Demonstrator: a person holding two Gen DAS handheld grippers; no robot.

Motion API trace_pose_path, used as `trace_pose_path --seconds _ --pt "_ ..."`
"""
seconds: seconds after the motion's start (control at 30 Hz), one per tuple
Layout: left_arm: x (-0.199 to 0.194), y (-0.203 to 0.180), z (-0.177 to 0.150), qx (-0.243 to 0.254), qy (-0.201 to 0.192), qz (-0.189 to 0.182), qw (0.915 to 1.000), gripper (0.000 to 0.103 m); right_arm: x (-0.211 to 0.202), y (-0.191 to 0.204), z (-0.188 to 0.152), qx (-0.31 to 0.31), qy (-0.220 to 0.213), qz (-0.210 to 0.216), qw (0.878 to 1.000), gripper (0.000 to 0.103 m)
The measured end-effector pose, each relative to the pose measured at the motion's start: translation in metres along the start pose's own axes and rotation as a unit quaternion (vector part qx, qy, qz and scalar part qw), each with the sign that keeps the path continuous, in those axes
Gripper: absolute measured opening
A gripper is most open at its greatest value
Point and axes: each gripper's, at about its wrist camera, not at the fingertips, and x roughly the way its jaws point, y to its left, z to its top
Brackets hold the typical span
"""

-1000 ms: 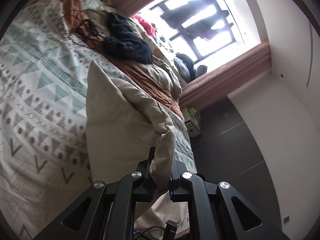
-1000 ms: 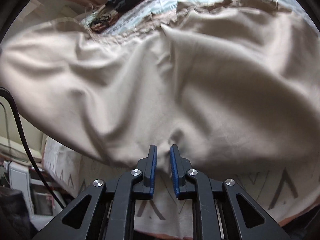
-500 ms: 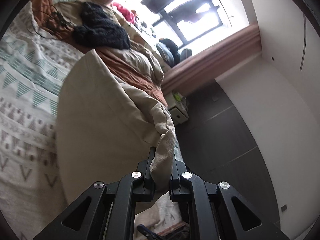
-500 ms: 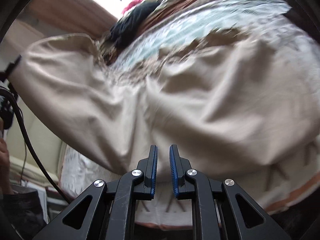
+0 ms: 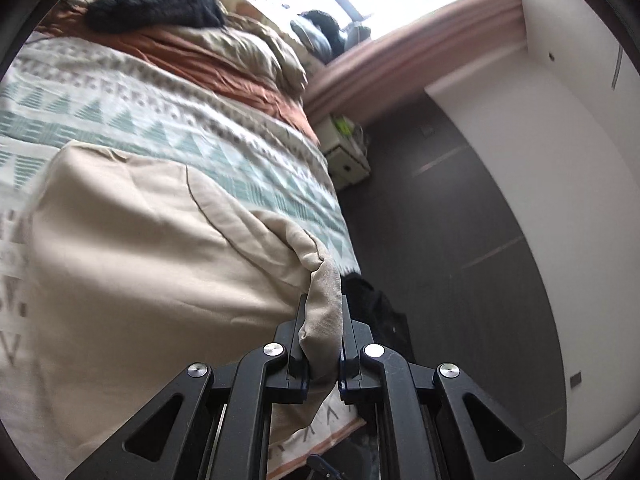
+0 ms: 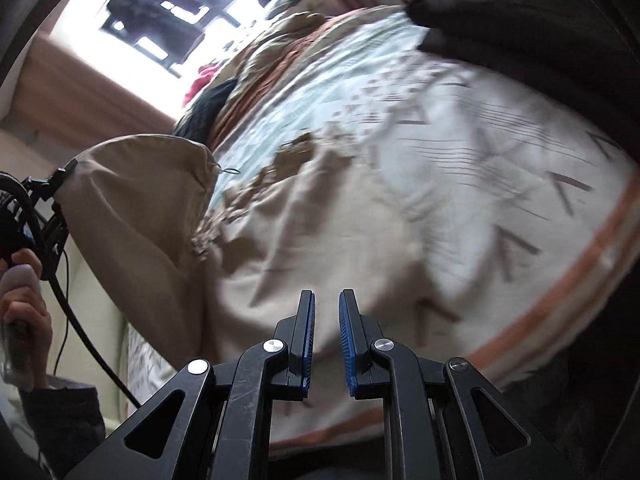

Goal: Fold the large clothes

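A large beige garment [image 5: 160,260] lies spread over the patterned bedspread [image 5: 168,120]. My left gripper [image 5: 323,300] is shut on a bunched corner of it at the bed's side edge, and the cloth bulges between the fingers. In the right wrist view the beige garment [image 6: 140,200] rises at the left to the left gripper [image 6: 52,208], held by a person's hand [image 6: 20,292]. Creases in the cloth run down to my right gripper [image 6: 326,296], whose blue pads stand a narrow gap apart on a thin edge of the garment. This view is blurred.
A black knitted garment [image 5: 160,4] and orange and tan bedding [image 5: 224,60] are heaped at the far end of the bed, below the window. A small white nightstand [image 5: 346,156] stands on the dark floor [image 5: 440,220] beside the bed. Something black [image 5: 380,316] lies on the floor near my left gripper.
Both grippers have swept sideways along the bed, drawing the beige garment with them. It now lies flatter on the bedspread. More patterned bedspread shows in the right wrist view. Both grips look unchanged.
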Motion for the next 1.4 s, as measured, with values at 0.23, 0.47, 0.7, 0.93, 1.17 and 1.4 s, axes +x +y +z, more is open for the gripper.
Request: trace_pose_path --seconds 0.23,0.47,0.7,0.93,1.17,1.4 --pt "0.067 -0.021 -0.043 0.036 0.076 0.006 0.9965 0.01 -0.015 -0.038 0.005 0.025 -0.01 -0.015 1.0 0.016" --pt "0.078 -0.029 -0.082 0.095 0.14 0.035 0.9849 0.052 -0.017 -0.046 0.008 0.033 -0.006 -0.008 0.999 0.054" --pt "0.028 0.014 -0.075 0.08 0.101 0.091 0.9875 0.057 0.003 -0.035 0.005 0.026 0.017 0.021 0.999 0.057" --pt "-0.017 0.074 -0.074 0.05 0.073 0.157 0.9836 0.057 0.041 -0.025 0.013 0.02 0.04 0.034 0.998 0.057" --pt "-0.053 0.133 -0.094 0.004 0.058 0.217 0.9743 0.057 0.072 -0.016 0.029 0.006 0.052 0.031 0.998 0.057" --pt "-0.057 0.169 -0.119 -0.018 0.078 0.262 0.9618 0.057 0.077 -0.005 0.039 -0.023 0.039 0.031 0.999 0.014"
